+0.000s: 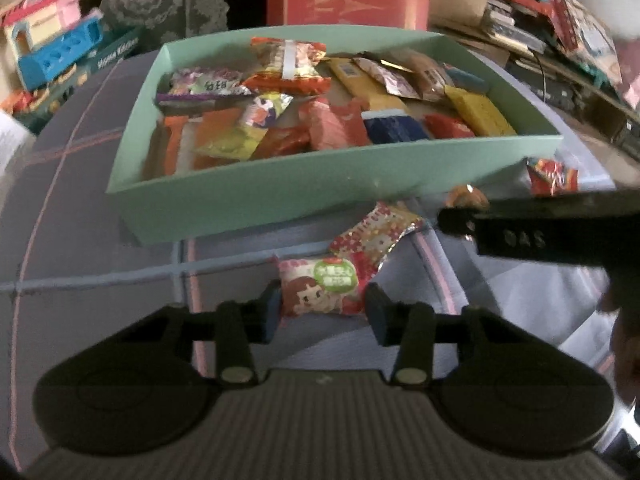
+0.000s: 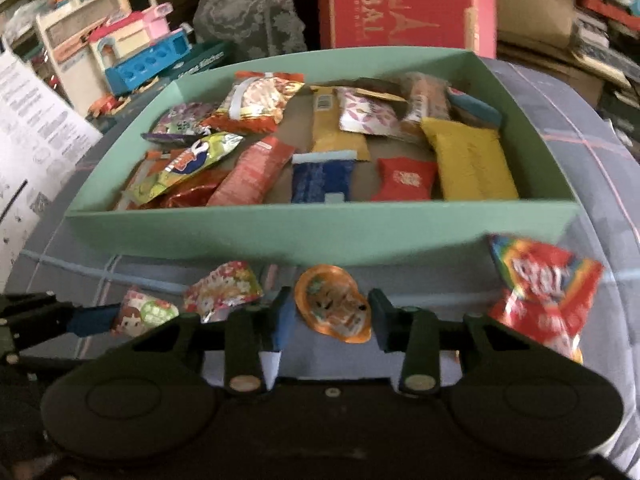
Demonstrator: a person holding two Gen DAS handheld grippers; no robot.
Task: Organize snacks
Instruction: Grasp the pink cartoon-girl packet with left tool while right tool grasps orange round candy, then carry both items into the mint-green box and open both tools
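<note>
Closing both tools on loose snacks lying in front of the nearly filled box.

In the left wrist view, we have the left tool (image 1: pixel 320 312) clamped on a pink girl-face candy packet (image 1: pixel 320 288) lying on the checked cloth (image 1: pixel 100 240), just in front of the mint-green box (image 1: pixel 280 196); a red patterned packet (image 1: pixel 376 232) lies behind it. In the right wrist view, our right tool (image 2: pixel 330 316) has its pads against both edges of an orange sealed cup (image 2: pixel 332 304), with a red rainbow bag (image 2: pixel 540 292) to its right. We judge the task mostly done: well over a dozen snacks already sit in the box, though blur stops an exact count. Four remain outside: two packets, one cup, one bag.
</note>
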